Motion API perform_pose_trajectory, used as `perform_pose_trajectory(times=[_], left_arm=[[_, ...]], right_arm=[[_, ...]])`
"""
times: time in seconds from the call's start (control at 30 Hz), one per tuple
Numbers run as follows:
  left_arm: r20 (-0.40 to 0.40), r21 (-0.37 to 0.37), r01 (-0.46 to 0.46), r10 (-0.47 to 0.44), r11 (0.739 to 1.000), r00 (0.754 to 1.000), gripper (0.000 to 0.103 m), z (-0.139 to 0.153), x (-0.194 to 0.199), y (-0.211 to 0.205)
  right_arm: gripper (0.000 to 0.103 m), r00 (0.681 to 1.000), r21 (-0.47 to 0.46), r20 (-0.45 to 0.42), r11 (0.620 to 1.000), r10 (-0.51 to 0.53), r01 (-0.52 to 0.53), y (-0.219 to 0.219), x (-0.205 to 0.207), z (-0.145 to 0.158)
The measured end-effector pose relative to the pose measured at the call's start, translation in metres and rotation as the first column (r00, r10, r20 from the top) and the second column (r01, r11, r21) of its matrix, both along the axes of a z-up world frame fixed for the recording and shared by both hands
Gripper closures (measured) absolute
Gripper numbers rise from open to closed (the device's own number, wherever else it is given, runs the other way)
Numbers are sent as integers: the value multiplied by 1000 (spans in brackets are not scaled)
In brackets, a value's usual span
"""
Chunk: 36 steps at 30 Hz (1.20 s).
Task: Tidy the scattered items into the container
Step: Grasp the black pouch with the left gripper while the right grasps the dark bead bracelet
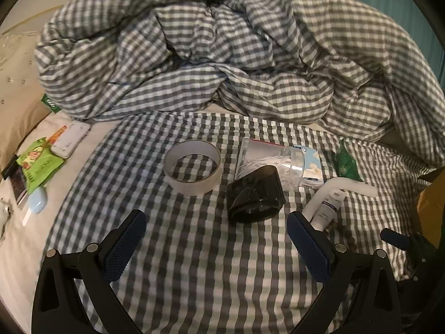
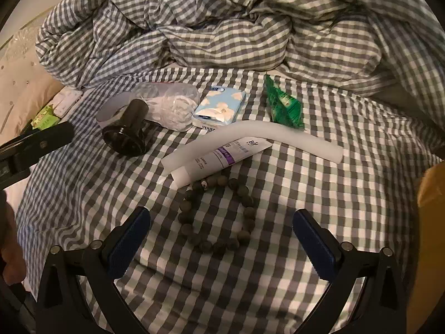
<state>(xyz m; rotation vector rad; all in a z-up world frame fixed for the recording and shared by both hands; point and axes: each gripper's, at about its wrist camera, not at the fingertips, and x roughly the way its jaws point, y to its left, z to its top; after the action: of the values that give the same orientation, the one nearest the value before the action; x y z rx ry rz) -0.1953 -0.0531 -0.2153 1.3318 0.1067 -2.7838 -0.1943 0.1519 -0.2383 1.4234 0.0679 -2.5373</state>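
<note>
Items lie scattered on a checked sheet. In the left wrist view, my left gripper (image 1: 217,228) is open and empty, just short of a black funnel-shaped piece (image 1: 254,196); a tape roll (image 1: 192,167) and a clear jar (image 1: 271,164) lie beyond. In the right wrist view, my right gripper (image 2: 222,224) is open around a brown bead bracelet (image 2: 218,217) flat on the sheet. Ahead lie a white tube of cream (image 2: 219,157), a bent white foam tube (image 2: 278,136), a tissue pack (image 2: 219,110) and a green packet (image 2: 283,105). A yellow container edge (image 2: 431,189) shows at the right.
A crumpled checked duvet (image 1: 222,55) is piled at the back. Green packets (image 1: 39,164), a white case (image 1: 71,142) and a pale blue item (image 1: 37,203) lie at the left near a beige headboard (image 1: 16,97). The left gripper shows at the left of the right wrist view (image 2: 36,144).
</note>
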Motion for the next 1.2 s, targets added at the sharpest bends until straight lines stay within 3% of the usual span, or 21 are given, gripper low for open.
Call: perform_pose_trajectory(times=[0.43, 0.73, 0.77, 0.83, 0.87, 0.9, 1.1, 1.2], left_arm=[[50, 27, 39, -41, 999, 998, 0, -42, -47, 31], [94, -3, 35, -35, 999, 995, 1, -67, -65, 38], [98, 1, 33, -33, 999, 995, 3, -69, -66, 37], [111, 10, 24, -25, 1000, 994, 18, -75, -68, 35], [115, 14, 19, -21, 1000, 993, 35, -77, -68, 34], [120, 18, 17, -19, 1000, 993, 39, -78, -68, 33], [79, 36, 8, -11, 999, 997, 39, -69, -63, 25], [69, 36, 5, -8, 999, 998, 39, -63, -61, 21]], right_arm=[[1, 1000, -9, 18, 1000, 9, -9, 4, -10, -20], [1, 1000, -16, 21, 1000, 22, -22, 0, -13, -25], [1, 999, -16, 22, 1000, 26, -26, -1, -14, -26], [1, 999, -16, 20, 999, 31, -31, -2, -14, -27], [1, 999, -17, 18, 999, 33, -33, -3, -15, -27], [1, 999, -17, 15, 999, 35, -34, -3, -15, -27], [1, 998, -21, 27, 998, 54, -54, -9, -17, -31], [6, 997, -1, 49, 998, 55, -55, -13, -19, -39]])
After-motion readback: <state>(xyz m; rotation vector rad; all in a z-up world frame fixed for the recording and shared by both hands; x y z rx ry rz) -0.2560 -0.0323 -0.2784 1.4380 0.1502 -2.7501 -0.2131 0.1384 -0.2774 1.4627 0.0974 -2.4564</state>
